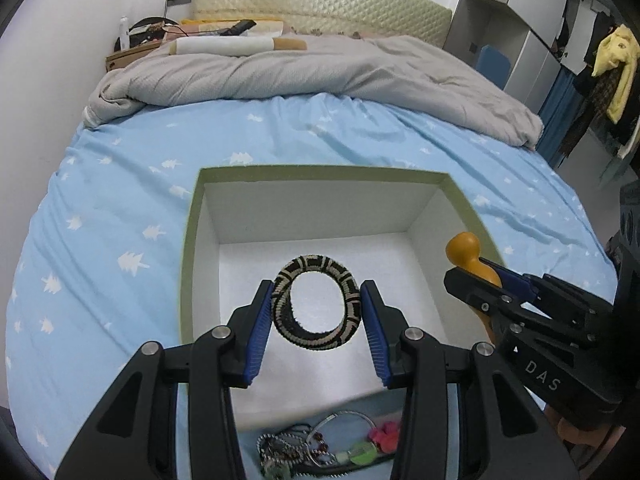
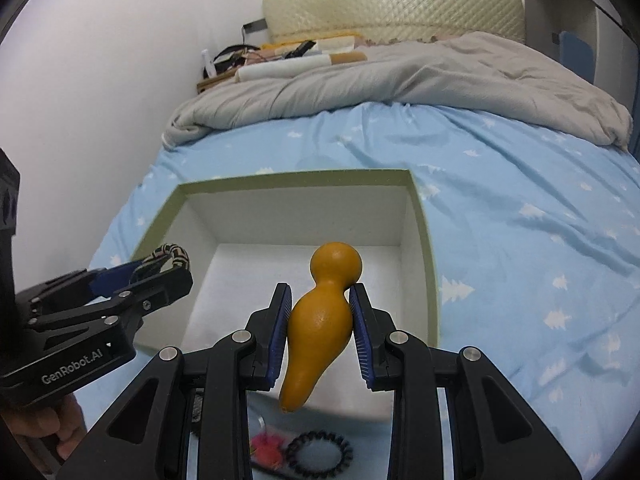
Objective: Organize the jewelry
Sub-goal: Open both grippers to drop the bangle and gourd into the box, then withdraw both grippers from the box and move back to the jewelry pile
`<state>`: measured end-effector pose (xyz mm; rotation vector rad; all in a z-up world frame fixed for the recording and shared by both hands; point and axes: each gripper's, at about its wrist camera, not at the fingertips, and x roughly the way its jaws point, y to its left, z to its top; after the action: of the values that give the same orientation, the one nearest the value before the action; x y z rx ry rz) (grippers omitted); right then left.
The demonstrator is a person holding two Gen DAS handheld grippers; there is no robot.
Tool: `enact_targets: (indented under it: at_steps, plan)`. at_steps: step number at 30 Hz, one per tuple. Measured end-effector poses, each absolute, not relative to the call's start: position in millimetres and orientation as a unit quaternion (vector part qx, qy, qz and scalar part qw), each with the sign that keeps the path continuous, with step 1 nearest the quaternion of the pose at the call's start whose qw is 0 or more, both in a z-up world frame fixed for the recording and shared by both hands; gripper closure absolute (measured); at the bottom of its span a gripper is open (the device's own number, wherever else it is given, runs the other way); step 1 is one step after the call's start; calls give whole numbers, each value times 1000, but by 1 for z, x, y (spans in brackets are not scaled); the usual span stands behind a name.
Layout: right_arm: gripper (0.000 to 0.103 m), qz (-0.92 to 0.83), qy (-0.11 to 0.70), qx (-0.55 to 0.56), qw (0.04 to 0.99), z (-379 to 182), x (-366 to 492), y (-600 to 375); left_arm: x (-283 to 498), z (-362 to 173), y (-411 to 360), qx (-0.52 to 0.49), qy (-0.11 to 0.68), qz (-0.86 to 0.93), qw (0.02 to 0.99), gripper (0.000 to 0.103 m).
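My left gripper [image 1: 318,312] is shut on a black-and-cream woven bangle [image 1: 316,304] and holds it above the open white box with a green rim [image 1: 320,172]. My right gripper [image 2: 320,320] is shut on an orange gourd-shaped ornament [image 2: 320,320], also over the box [image 2: 296,178]. In the left wrist view the right gripper [image 1: 480,276] and the gourd [image 1: 464,250] sit at the box's right wall. In the right wrist view the left gripper [image 2: 160,268] with the bangle [image 2: 170,254] is at the box's left wall.
A pile of loose jewelry [image 1: 320,448] lies on the blue sheet in front of the box: chains, a silver ring, pink and green pieces. A black coil hair tie [image 2: 320,450] and a pink piece [image 2: 266,446] lie there too. A grey duvet [image 1: 320,68] covers the far bed.
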<state>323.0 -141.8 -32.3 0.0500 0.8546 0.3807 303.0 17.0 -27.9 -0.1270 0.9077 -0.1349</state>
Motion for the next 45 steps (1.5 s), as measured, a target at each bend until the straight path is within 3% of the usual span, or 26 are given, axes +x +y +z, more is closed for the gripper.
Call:
enact_targets:
  at_steps: [10,11,12,14,30,45]
  plan:
    - [74,187,415,29,890,-34,333,-142,312,-35,19,-55,447,-69,890,57]
    - [64,186,414,32,891,-32,333,-144,312,-34,20,-57,448,-68,890,50]
    - [56,187,410,34,892,-29,332,-145,311,-31,21,-60,446,-67,891,36]
    - [53,186,401,35,896,-21,328,-147,307,-24,22,-65,436,-65,895,25]
    - [53,179,335,63,923,61,238,-188,223,64,20,-53,369,-61,926,25]
    - [53,188,294,71,935,89,151,-202,136,94,12,-42,328,-58,942,25]
